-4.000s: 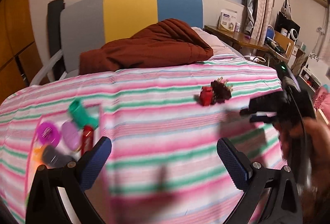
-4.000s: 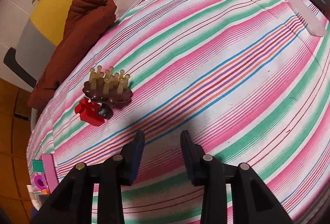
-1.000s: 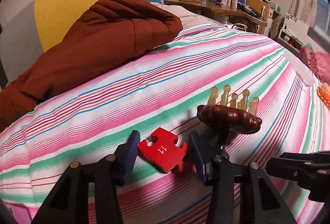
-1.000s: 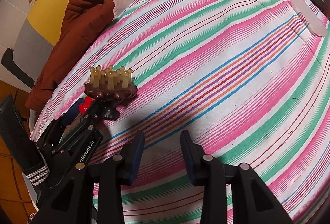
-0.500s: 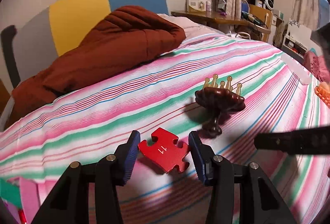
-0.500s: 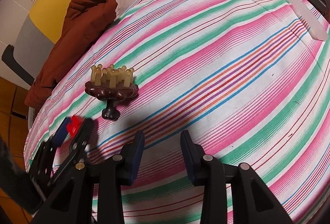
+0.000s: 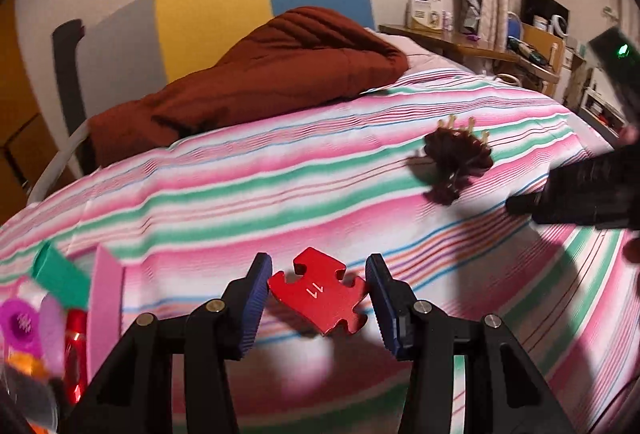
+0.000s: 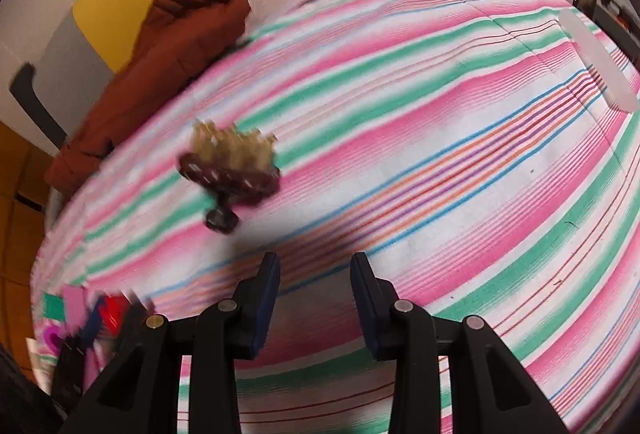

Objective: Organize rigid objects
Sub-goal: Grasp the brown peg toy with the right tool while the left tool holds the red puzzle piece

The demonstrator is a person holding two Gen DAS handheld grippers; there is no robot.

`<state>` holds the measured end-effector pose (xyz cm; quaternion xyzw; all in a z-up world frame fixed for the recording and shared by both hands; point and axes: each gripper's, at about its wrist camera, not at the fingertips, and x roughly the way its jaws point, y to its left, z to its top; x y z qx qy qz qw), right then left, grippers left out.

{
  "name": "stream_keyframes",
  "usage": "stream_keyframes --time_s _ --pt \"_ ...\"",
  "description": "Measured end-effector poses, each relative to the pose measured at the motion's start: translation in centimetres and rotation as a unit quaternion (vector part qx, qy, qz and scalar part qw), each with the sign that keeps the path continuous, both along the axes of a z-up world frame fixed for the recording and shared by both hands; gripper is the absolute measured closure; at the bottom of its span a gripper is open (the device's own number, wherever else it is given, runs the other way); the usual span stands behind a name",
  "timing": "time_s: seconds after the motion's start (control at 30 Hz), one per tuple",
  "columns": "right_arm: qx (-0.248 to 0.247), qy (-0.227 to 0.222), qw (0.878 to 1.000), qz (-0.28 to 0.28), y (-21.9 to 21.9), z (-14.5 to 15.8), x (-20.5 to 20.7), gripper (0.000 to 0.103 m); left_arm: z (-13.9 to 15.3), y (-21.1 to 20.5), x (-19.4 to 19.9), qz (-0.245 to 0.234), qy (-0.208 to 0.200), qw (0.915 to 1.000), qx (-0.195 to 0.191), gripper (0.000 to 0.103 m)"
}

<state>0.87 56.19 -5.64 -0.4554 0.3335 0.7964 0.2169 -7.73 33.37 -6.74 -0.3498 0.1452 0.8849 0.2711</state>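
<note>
My left gripper (image 7: 318, 292) is shut on a red puzzle piece (image 7: 319, 291) marked 11 and holds it above the striped bed cover. A dark brown massager with beige pegs (image 7: 456, 156) lies on the cover to the far right of it; it also shows in the right wrist view (image 8: 228, 174). My right gripper (image 8: 314, 294) is open and empty, hovering short of the massager, and shows as a black shape (image 7: 580, 190) at the right edge of the left wrist view. A pink tray (image 7: 106, 298) with several small colourful items sits at lower left.
A rust-brown quilt (image 7: 256, 82) lies at the head of the bed against a grey, yellow and blue headboard (image 7: 216, 10). A wooden desk (image 7: 460, 46) with clutter stands beyond the bed at right. A white strip (image 8: 596, 62) lies on the cover's right side.
My left gripper closed on the red puzzle piece, lifted it and has carried it back and to the left, toward the pink tray. The massager stays on the cover.
</note>
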Motion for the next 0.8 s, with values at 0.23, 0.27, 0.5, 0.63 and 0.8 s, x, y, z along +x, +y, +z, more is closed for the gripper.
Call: stream_keyframes --time_s 0.23,0.27,0.5,0.63,0.8 --pt "0.074 0.073 0.994 0.014 -1.2 3.1 -1.3 0.066 -0.7 -2.5 0.5 0.042 -0.015 0.999 -0.005 0.054" --pt "0.076 0.07 0.994 0.019 -1.3 3.3 -1.7 0.066 -0.8 -2.8 0.6 0.045 -0.017 0.9989 -0.005 0.054" --pt "0.082 0.081 0.993 0.031 -0.4 3.4 -5.3 0.066 -1.1 -3.0 0.7 0.052 -0.02 0.9984 -0.009 0.054" --pt "0.07 0.073 0.995 0.018 0.4 2.1 -5.0 0.063 -1.2 -2.7 0.9 0.051 -0.012 0.9985 -0.016 0.054" --pt "0.068 0.068 0.995 -0.033 2.3 2.2 -3.3 0.062 -1.2 -2.6 1.0 0.048 -0.009 0.9986 -0.019 0.054"
